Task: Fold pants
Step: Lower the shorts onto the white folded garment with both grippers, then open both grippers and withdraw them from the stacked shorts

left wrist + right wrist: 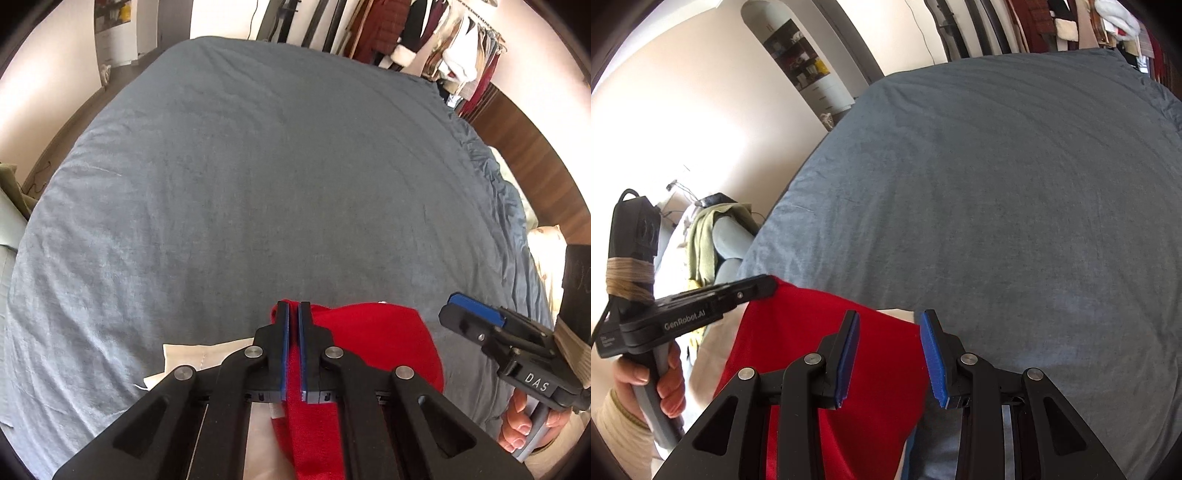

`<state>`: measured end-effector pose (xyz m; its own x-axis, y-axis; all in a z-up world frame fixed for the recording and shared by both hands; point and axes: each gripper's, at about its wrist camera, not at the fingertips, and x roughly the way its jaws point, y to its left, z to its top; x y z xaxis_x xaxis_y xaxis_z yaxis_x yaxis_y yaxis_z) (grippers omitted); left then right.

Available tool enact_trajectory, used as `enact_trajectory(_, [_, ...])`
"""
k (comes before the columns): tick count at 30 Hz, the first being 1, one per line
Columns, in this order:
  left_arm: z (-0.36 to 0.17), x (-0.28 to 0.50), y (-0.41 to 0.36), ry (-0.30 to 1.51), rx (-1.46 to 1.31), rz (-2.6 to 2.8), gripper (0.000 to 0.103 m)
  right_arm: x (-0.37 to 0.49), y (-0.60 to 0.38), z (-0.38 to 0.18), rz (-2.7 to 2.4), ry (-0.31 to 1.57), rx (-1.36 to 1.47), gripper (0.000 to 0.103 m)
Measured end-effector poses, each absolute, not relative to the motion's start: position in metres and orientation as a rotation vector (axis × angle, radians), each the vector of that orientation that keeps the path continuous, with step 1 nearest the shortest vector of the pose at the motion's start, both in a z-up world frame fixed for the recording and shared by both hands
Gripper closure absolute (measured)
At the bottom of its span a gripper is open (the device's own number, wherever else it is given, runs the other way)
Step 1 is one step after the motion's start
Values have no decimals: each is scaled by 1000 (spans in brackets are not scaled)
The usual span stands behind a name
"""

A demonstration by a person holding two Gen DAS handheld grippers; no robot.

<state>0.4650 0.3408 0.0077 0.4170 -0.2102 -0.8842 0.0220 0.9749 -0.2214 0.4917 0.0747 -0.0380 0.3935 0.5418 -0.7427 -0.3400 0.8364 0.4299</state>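
Blue-grey bed (258, 166); left gripper (294, 314) hides red pants' (376, 332) pinched edge.

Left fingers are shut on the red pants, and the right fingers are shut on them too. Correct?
Not quite. The left gripper is shut on the red pants, but the right gripper stands open above them, gripping nothing, as the right wrist view shows.

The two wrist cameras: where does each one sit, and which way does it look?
Left wrist: on the left hand-held gripper, looking down along its fingers, shut on the red pants, over the grey-blue bed cover; the person's right hand shows.
Right wrist: on the right hand-held gripper, jaws open above the red pants; the person's left hand shows.
Shared: pants, bed cover, and each other's gripper.
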Motion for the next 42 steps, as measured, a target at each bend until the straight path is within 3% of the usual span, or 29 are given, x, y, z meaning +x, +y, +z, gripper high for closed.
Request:
enact_trajectory(7, [26, 462, 349, 1082, -155, -51, 73, 495, 76, -38, 549, 1035, 198, 67])
enact_trajectory(14, [66, 422, 341, 991, -101, -6, 71, 489, 72, -25, 569, 1011, 188, 67])
enact_trajectory(19, [90, 378, 319, 917, -83, 14, 61, 475, 62, -4, 592, 964, 171, 67])
enact_trajectory(22, [101, 358, 304, 882, -65, 38, 55, 460, 54, 14, 596, 920, 142, 51])
enact_trajectory(25, [110, 340, 291, 847, -36, 44, 45, 441, 47, 35, 596, 864, 101, 49])
enact_trajectory(27, [117, 326, 281, 818, -32, 46, 43, 429, 42, 45, 604, 841, 69, 44])
enact_trajectory(32, [125, 295, 255, 774, 20, 40, 37, 396, 24, 63, 614, 813, 61, 42])
enact_trajectory(37, [129, 263, 227, 735, 37, 43, 28, 360, -2, 70, 577, 774, 42, 32])
enact_trajectory(39, [128, 253, 217, 736, 12, 21, 26, 347, -13, 72, 545, 762, 36, 24])
enact_trajectory(42, [125, 239, 204, 713, 8, 38, 20, 328, -32, 72, 500, 752, 34, 22])
